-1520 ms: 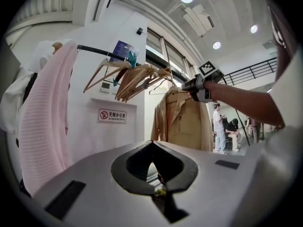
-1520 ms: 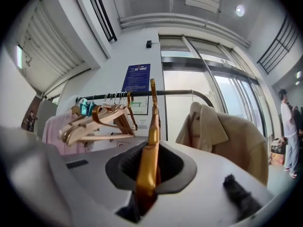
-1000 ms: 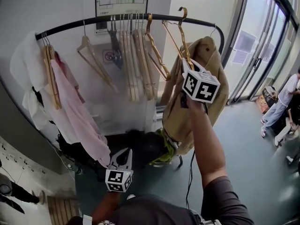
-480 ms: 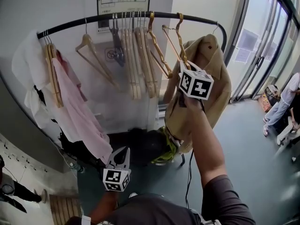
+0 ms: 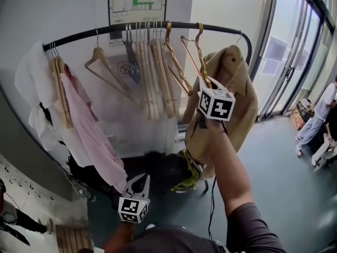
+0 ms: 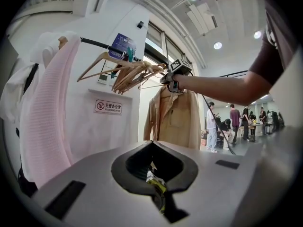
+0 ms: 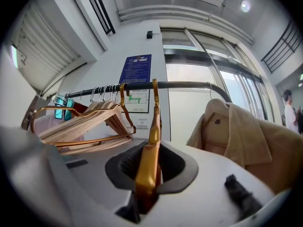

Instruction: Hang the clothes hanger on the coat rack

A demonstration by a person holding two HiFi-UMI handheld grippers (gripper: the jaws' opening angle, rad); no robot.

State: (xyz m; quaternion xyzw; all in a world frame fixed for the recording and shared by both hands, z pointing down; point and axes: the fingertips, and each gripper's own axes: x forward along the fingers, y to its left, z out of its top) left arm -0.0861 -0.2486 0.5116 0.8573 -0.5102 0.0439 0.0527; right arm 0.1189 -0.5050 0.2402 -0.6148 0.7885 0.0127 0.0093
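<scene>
The right gripper's fingers are clamped on the neck of the gold clothes hanger. Its hook seems to sit over the coat rack's black rail, between the bunched wooden hangers and a beige coat. The left gripper hangs low below a pink garment, its fingers pressed together. A yellowish scrap shows in the slit, perhaps background.
</scene>
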